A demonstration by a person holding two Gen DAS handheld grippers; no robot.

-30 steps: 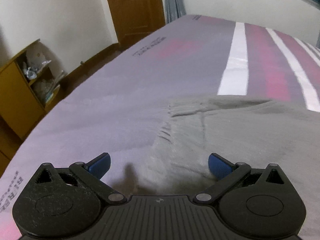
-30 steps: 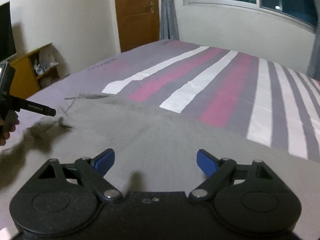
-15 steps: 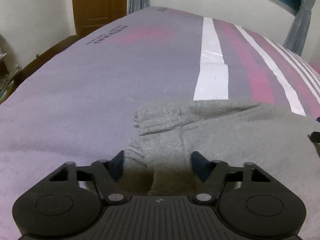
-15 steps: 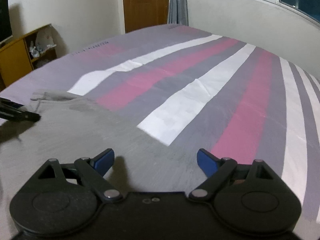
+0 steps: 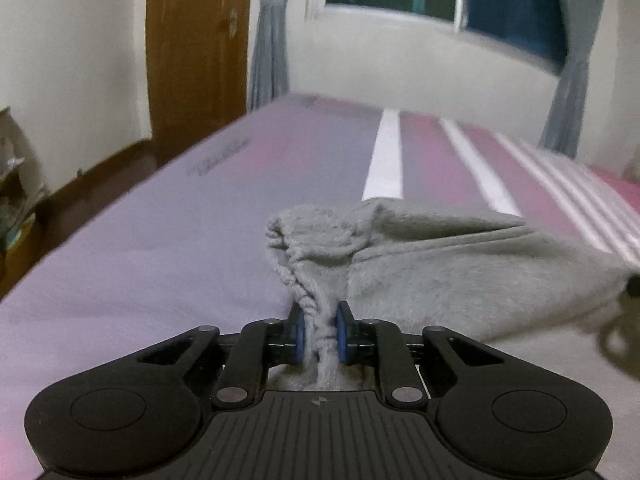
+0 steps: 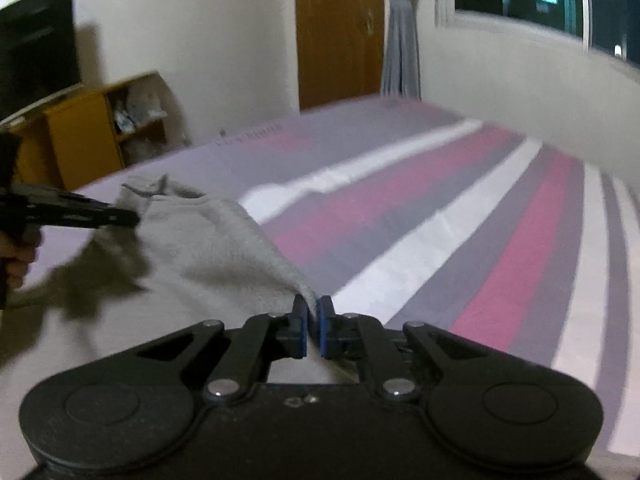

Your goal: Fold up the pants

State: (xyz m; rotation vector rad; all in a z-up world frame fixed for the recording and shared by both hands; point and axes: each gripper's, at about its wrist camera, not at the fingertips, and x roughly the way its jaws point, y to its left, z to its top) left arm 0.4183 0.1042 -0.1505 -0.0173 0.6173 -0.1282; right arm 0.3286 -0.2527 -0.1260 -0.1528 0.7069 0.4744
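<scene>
Grey fleece pants lie on a bed with a striped sheet. My left gripper is shut on the bunched elastic waistband corner and holds it lifted off the sheet. My right gripper is shut on the other edge of the pants, which stretch raised between the two grippers. The left gripper also shows in the right wrist view at the far left, held by a hand.
The sheet has pink, white and grey stripes running away to the right. A wooden door, a curtain and a window stand behind the bed. A yellow shelf unit and a dark screen are at the left wall.
Both grippers went from open to shut on the pants. The gripped edge of the pants has risen off the sheet, and both cameras have tilted up.
</scene>
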